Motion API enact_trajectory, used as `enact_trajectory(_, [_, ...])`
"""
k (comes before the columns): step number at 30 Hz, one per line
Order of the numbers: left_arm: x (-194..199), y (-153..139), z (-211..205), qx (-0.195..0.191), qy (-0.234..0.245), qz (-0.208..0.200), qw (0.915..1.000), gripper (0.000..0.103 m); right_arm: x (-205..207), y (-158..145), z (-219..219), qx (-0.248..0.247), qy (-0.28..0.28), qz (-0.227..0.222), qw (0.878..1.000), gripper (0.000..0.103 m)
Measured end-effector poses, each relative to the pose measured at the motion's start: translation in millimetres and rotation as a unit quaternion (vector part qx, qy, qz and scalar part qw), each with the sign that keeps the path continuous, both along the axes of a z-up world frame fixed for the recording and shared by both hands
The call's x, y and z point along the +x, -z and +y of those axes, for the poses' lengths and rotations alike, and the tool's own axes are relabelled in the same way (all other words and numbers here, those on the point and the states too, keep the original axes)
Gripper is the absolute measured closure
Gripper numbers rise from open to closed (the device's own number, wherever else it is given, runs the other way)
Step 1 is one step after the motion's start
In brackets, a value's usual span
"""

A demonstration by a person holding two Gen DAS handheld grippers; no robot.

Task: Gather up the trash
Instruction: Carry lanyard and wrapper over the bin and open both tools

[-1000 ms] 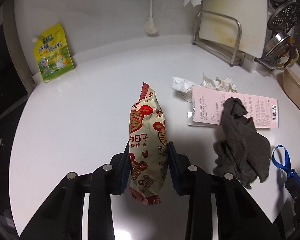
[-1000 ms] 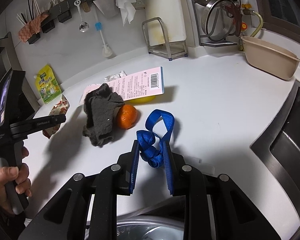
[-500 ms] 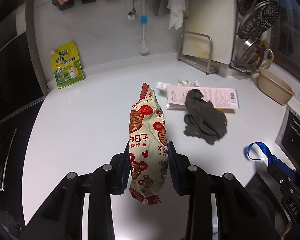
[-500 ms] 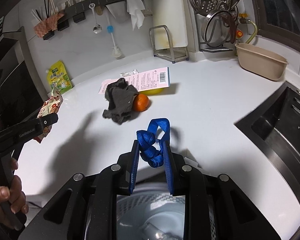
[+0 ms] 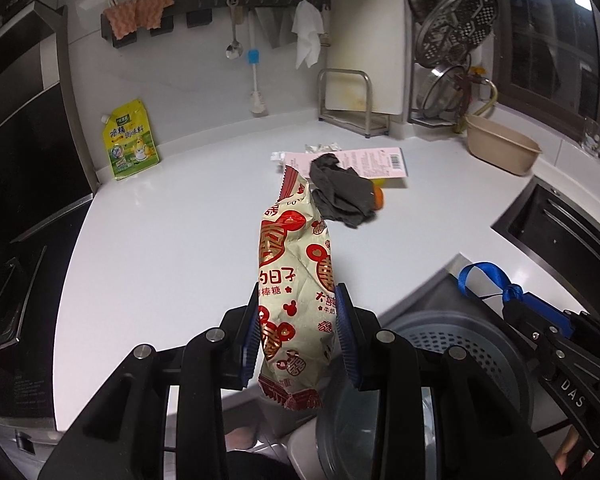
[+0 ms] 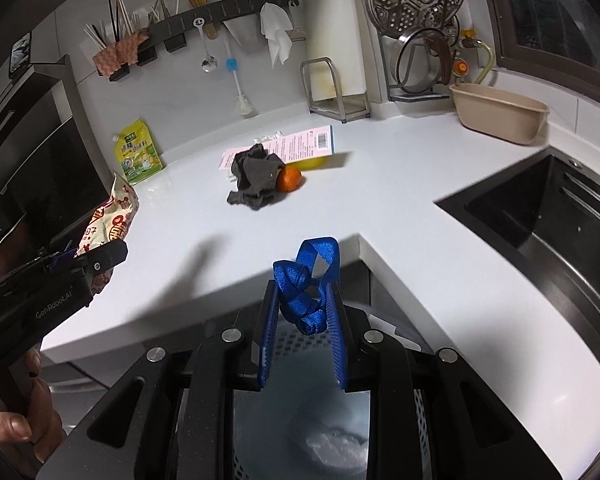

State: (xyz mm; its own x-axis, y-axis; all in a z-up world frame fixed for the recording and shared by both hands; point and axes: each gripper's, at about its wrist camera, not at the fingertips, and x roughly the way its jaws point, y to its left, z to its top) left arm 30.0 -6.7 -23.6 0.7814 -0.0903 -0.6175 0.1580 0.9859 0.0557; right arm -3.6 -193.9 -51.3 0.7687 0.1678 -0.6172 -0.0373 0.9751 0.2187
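At the bottom centre of the left wrist view, the left gripper (image 5: pixel 296 336) clamps a cream-and-red printed snack wrapper (image 5: pixel 294 280). In the right wrist view's lower centre, the right gripper (image 6: pixel 302 312) pinches a knotted blue webbing strap (image 6: pixel 306 280) above a perforated grey waste bin (image 6: pixel 296 412). The carrying step appears nearly done; next, both likely release over the bin.

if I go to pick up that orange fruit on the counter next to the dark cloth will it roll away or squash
The orange fruit looks round and lies on the smooth white counter, so a nudge would probably set it rolling. The dark cloth is bunched against one side and may stop it that way. Its skin looks smooth and firm, so it likely tolerates a gentle squeeze, though pads could slip off its curve.
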Motion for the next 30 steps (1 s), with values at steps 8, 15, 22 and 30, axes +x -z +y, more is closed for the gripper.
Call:
enact_trajectory(8, [-36,8,-26,0.005,0.024,-0.002,0.9997,0.069,-36,6,-8,-0.002,0.002,0.004,1.000,0.080])
enact_trajectory(15, [-51,25,-41,-0.006,0.043,0.019,0.9989,0.069,-52,17,-16,0.004,-0.004,0.017,1.000,0.080])
enact_trajectory(22, [-59,47,-50,-0.003,0.053,0.045,0.9975,0.069,-61,33,-21,0.010,-0.006,0.036,0.999,0.080])
enact_trajectory(30, [-60,63,-57,0.000,0.059,0.060,0.9965,0.068,-63,52,-20,0.018,-0.008,0.054,0.998,0.080])
